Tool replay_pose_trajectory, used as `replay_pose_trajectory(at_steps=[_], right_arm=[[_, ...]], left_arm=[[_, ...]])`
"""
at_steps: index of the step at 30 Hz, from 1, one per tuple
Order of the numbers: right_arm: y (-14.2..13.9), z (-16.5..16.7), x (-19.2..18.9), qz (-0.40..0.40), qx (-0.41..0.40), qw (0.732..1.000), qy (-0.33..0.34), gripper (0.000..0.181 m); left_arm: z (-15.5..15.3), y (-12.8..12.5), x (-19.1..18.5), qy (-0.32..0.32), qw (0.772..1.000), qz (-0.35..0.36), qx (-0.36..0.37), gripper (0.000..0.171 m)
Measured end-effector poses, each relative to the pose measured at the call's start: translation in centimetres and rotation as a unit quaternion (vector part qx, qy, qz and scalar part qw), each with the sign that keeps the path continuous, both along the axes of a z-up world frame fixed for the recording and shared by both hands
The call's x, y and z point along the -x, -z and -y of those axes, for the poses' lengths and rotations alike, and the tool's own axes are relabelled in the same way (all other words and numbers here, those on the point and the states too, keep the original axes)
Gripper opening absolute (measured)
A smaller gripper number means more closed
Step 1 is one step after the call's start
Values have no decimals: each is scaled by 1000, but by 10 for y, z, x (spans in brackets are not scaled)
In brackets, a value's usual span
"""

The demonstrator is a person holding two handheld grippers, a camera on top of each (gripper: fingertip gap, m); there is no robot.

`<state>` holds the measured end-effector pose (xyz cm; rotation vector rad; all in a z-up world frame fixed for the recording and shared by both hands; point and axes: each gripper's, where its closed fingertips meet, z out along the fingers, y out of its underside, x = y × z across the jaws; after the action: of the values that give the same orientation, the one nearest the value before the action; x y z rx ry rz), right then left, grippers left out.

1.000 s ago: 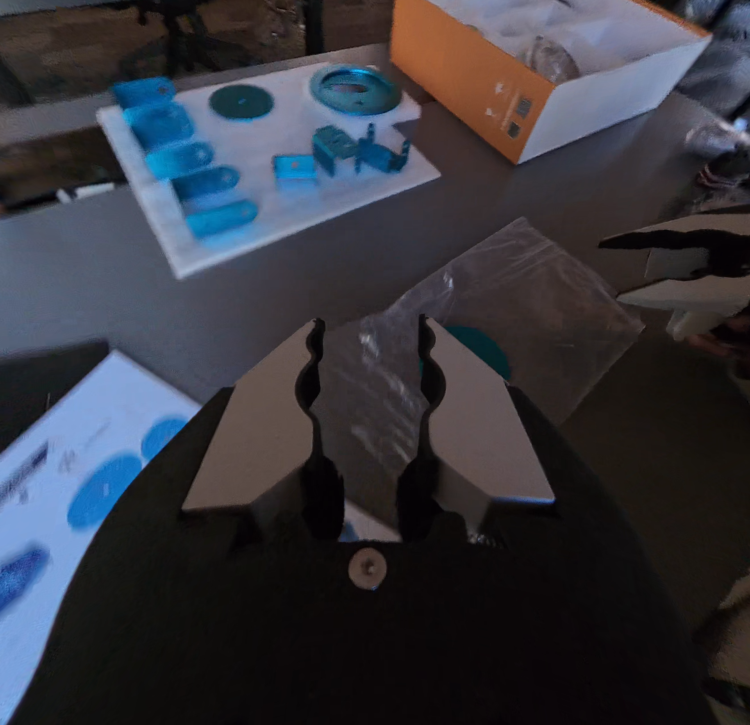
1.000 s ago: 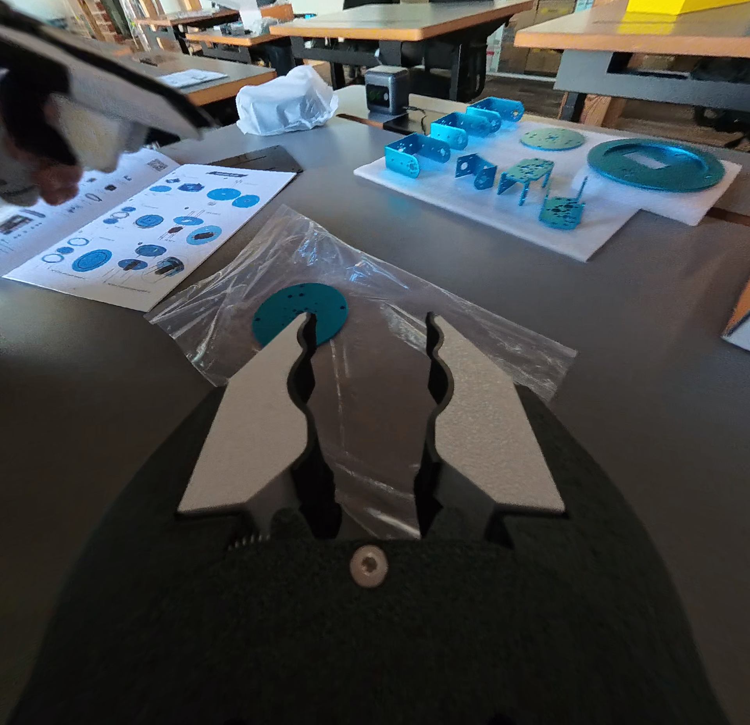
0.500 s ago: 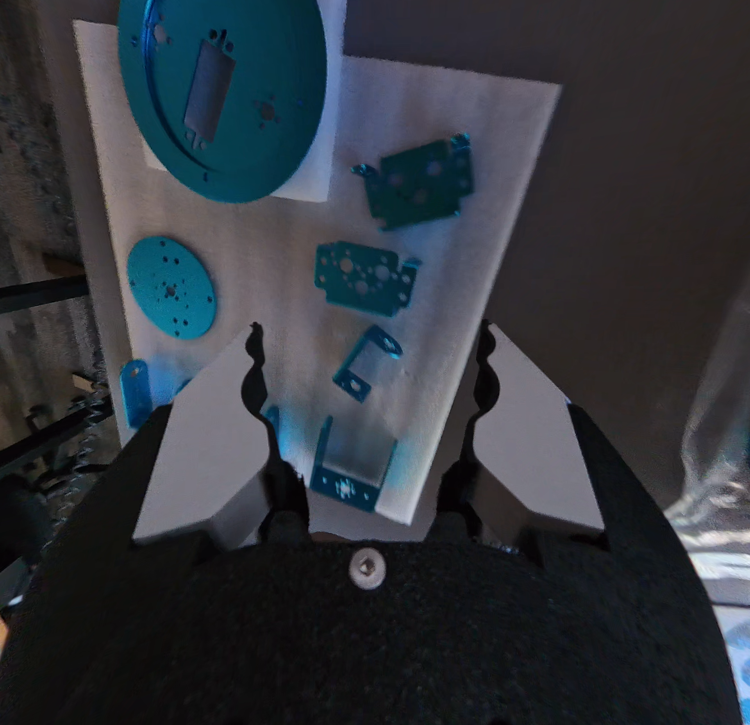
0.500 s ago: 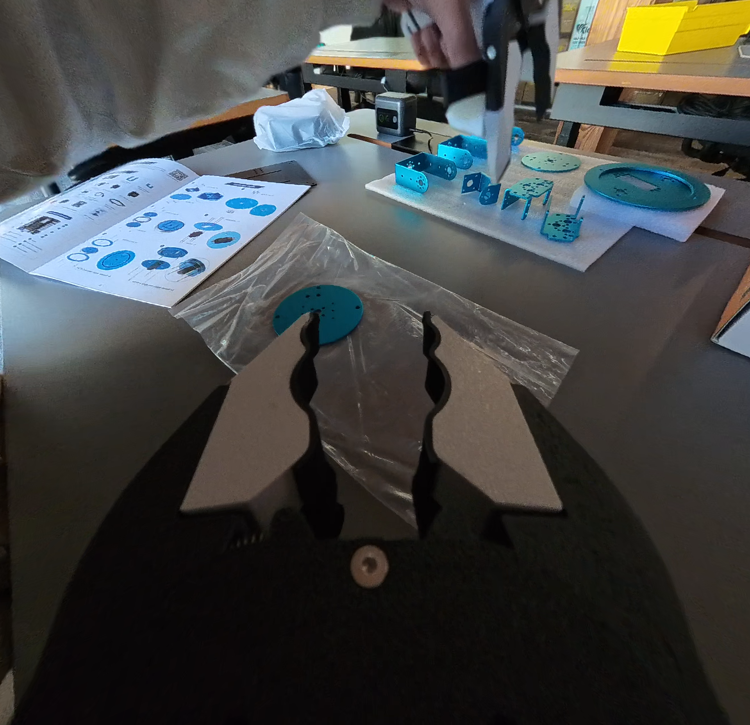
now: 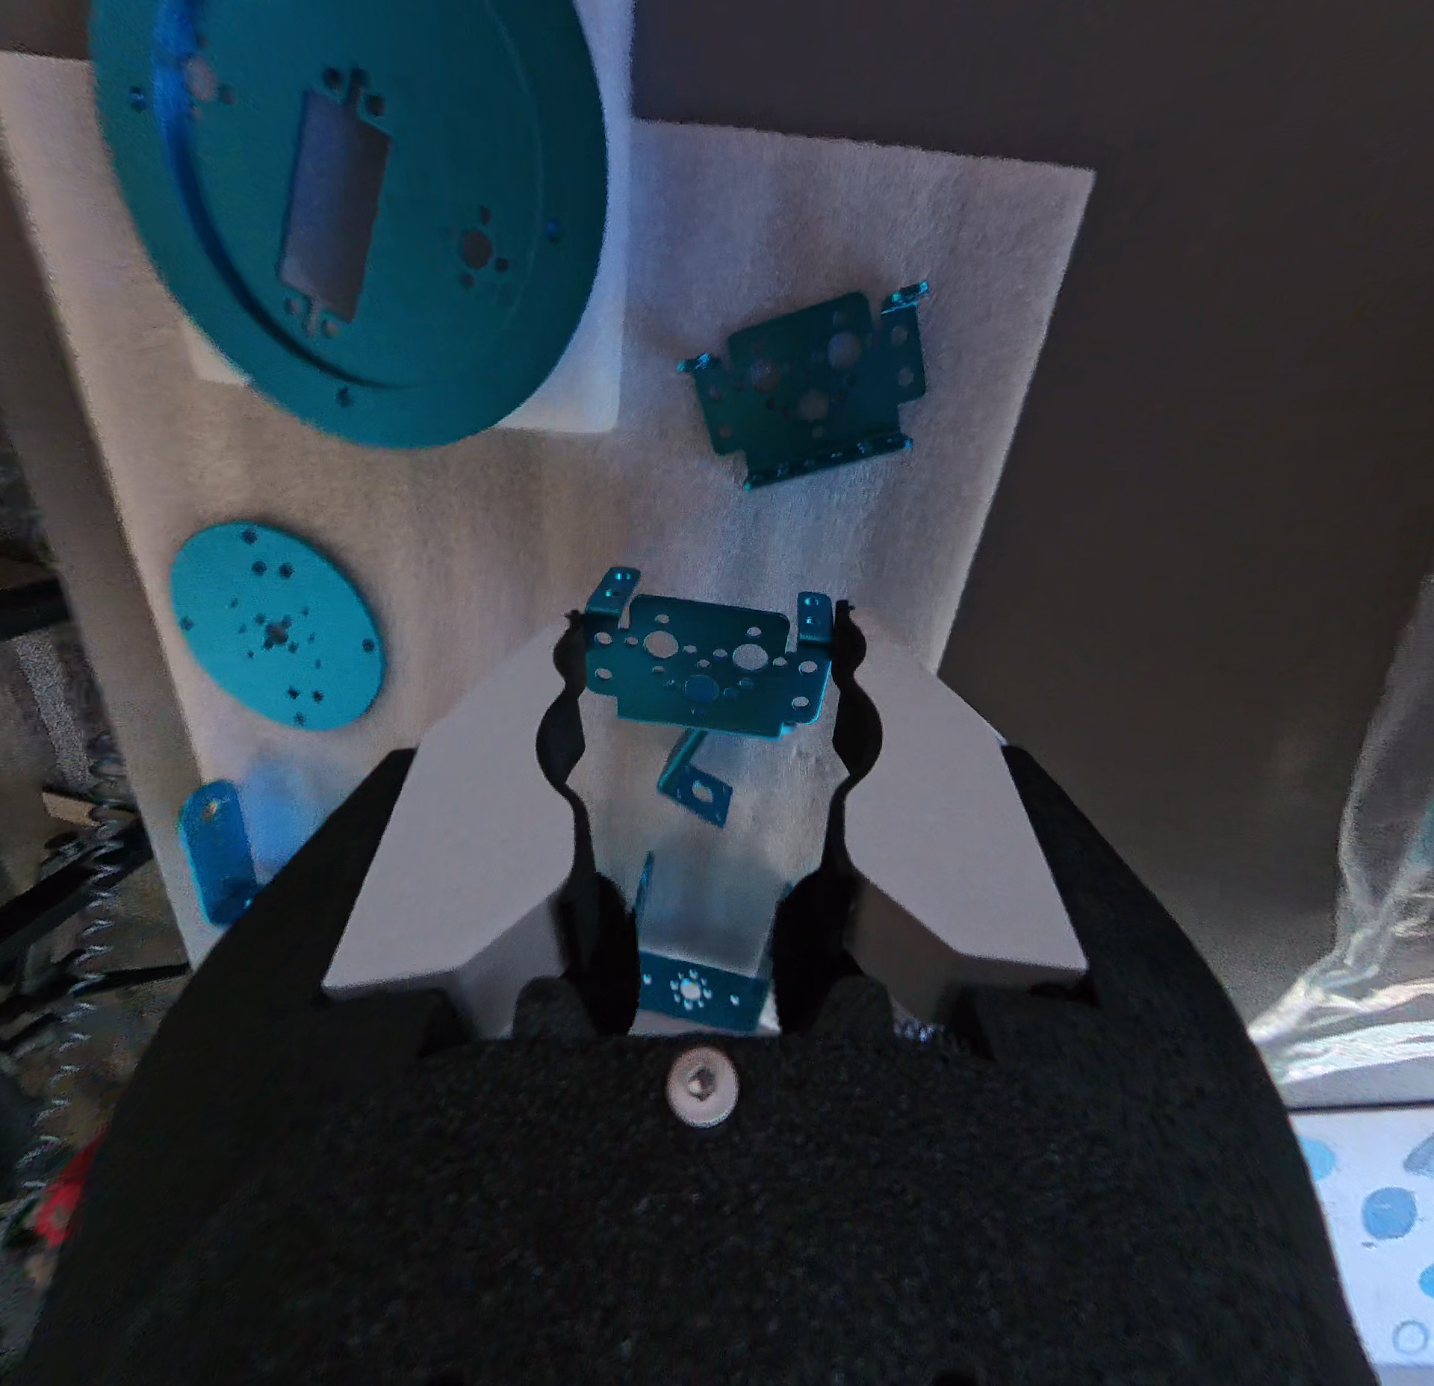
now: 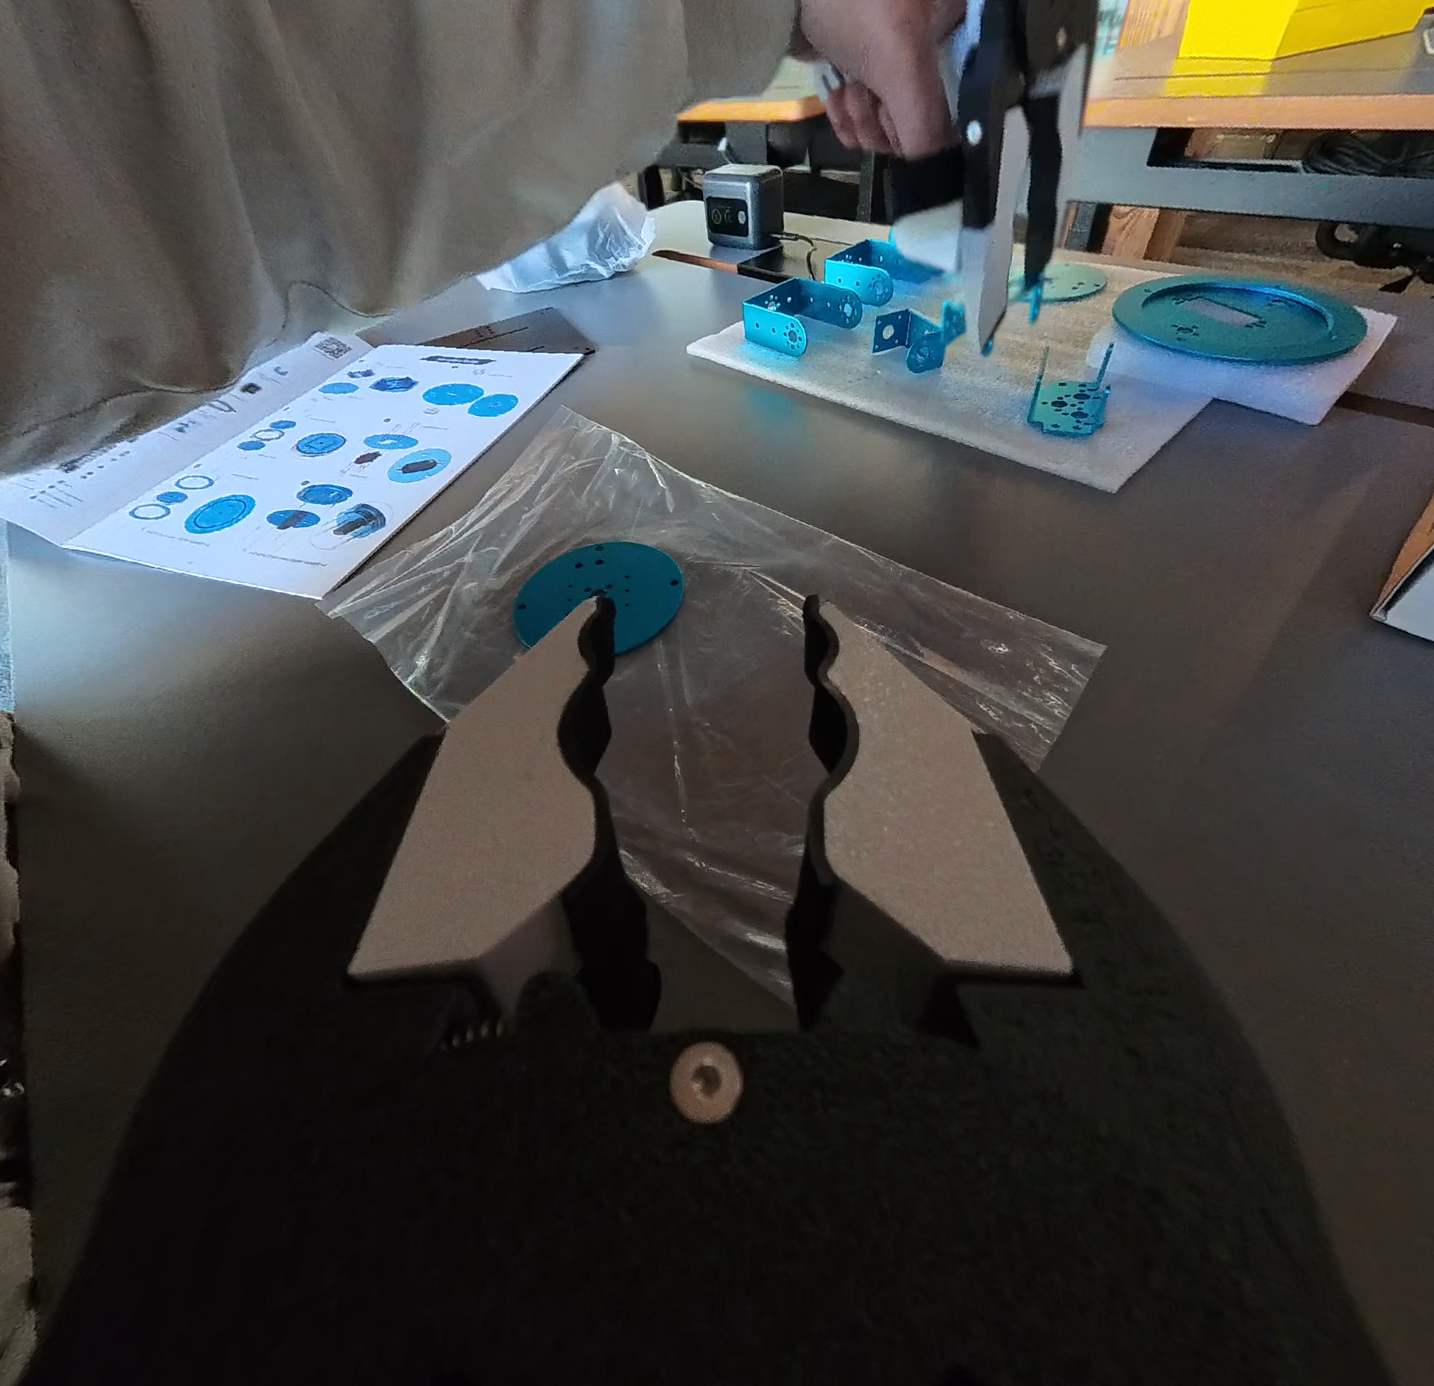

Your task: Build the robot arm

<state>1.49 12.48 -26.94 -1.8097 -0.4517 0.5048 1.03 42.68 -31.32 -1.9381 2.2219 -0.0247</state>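
In the left wrist view my left gripper [image 5: 708,618] points down at a white foam pad [image 5: 853,208] and is shut on a blue perforated bracket [image 5: 702,670], with a fingertip at each end of it. The same gripper shows far off in the right wrist view [image 6: 1009,317], held by a hand [image 6: 877,53] over the pad [image 6: 931,410]. My right gripper [image 6: 704,612] is open and empty, just above a clear plastic bag [image 6: 776,588] with a blue disc [image 6: 613,581] inside, by its left fingertip.
The pad also carries a large blue ring plate [image 5: 349,185], a small disc [image 5: 275,635], a second perforated bracket [image 5: 811,387], a small angle bracket [image 5: 694,790] and a U bracket [image 5: 698,988]. A parts sheet [image 6: 310,456] lies left of the bag. A grey sleeve [image 6: 310,107] crosses above it. Some 30 cm of space lies between my two pairs of fingers.
My left gripper swung from over the plastic bag to above the foam pad, opened wide, then closed on the blue bracket. My right gripper has stayed open over the bag.
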Motion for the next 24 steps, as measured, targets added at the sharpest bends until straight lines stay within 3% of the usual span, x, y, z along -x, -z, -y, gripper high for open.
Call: replay_pose_trajectory(at_steps=[3,6,9,11,14,17,21,24], right_arm=[[1,0,0,0,2,1000,0,48],[1,0,1,10,-4,1000,0,47],[1,0,4,19,-7,1000,-3,47],[3,-1,8,24,-5,1000,-11,47],[2,-4,22,28,-2,999,-36,47],[-6,-8,53,43,-5,996,-81,48],[-24,-16,120,58,-14,984,-168,50],[-32,-20,183,52,-7,969,-240,50]], left_arm=[[4,-45,18,-33,996,83,-1,63],[18,-105,66,-88,976,199,-3,63],[45,-158,143,-159,935,316,-13,63],[70,-176,205,-224,896,384,-20,63],[118,-180,295,-331,812,481,-16,63],[175,-161,365,-418,723,550,-15,63],[247,-121,408,-472,639,607,-11,63],[281,-104,424,-482,581,655,18,62]])
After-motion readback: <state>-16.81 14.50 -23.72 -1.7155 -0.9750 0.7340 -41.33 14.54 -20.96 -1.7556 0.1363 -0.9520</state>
